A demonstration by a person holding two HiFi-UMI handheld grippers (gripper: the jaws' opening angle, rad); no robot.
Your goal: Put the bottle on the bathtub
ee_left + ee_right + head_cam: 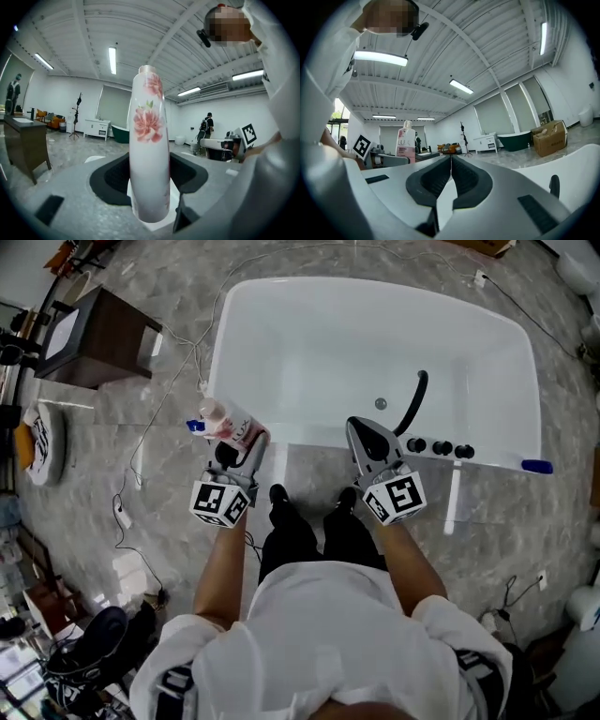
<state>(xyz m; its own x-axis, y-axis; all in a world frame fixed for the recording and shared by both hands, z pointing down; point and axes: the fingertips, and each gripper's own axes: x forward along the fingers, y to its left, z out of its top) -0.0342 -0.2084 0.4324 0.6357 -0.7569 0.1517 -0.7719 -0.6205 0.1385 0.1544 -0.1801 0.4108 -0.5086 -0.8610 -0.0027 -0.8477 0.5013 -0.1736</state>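
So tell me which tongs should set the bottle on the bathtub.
Left. The left tongs are shut on the bottle, held close to the near rim of the bathtub. The right tongs are shut and empty, so they would first need a handover.

We see the bathtub (309,343) basin wide open. Its near rim lies free between our left gripper (248,444), clamped on the bottle (228,425), and our right gripper (361,426). The black spout (413,401) and knobs (441,447) crowd the rim just right of that gripper.
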